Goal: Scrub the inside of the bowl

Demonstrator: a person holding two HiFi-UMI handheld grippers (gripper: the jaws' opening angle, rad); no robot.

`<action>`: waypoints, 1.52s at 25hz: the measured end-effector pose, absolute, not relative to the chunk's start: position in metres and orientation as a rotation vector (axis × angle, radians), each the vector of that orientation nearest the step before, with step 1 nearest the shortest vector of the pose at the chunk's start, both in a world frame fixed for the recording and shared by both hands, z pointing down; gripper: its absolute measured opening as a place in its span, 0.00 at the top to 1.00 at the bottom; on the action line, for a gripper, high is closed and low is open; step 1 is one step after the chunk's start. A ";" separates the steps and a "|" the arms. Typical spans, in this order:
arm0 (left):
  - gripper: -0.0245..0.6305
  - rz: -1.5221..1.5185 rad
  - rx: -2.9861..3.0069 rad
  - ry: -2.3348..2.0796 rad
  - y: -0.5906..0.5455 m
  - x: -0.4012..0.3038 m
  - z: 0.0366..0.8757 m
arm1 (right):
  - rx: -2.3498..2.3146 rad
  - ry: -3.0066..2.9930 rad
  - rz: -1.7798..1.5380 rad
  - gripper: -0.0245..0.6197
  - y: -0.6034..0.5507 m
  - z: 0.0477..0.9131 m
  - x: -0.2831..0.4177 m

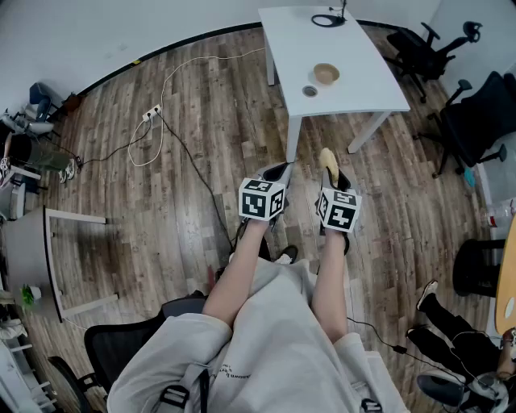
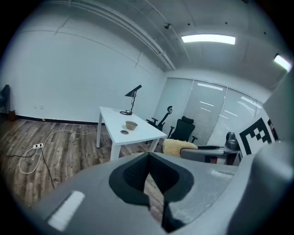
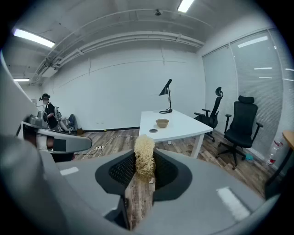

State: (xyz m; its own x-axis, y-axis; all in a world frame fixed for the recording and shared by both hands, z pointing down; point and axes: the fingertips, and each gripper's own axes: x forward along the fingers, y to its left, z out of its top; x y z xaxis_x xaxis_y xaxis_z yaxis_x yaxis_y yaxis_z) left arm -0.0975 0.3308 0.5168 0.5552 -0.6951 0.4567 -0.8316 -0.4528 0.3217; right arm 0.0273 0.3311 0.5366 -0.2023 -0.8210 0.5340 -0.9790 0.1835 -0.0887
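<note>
Brightness: bright and even in all three views.
Source: strip lights [image 2: 208,39] on the ceiling.
Shadows: soft and faint, beneath the white table [image 1: 355,81].
Glare: pale sheen on the wooden floor [image 1: 129,234].
Distortion: strong fisheye; walls curve, and black corners ring both gripper views.
Focus: room crisp; left gripper [image 2: 148,159] and right gripper [image 3: 144,158] soft near the lens.

The bowl [image 1: 326,73] stands mid-counter [image 1: 359,68], a disc [image 1: 310,91] just beside it toward the near edge; the lamp [image 1: 328,19] stands at the far edge.
</note>
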 end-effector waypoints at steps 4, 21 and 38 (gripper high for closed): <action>0.96 0.362 2.302 -1.275 0.322 -0.095 0.512 | 1.692 -2.109 0.584 0.78 0.324 0.535 0.031; 0.96 0.408 2.337 -1.266 0.290 -0.087 0.521 | 1.692 -2.110 0.582 0.77 0.298 0.540 0.038; 0.96 0.382 2.364 -1.203 0.196 -0.082 0.523 | 1.686 -2.126 0.632 0.77 0.219 0.541 0.051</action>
State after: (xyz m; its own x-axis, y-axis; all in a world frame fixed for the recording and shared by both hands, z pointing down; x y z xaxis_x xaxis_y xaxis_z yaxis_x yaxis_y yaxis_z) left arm -0.0825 0.1955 0.5235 0.5798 -0.6868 0.4383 -0.8138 -0.5134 0.2722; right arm 0.0507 0.2187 0.5408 -0.2280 -0.8155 0.5319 -0.9737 0.1909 -0.1247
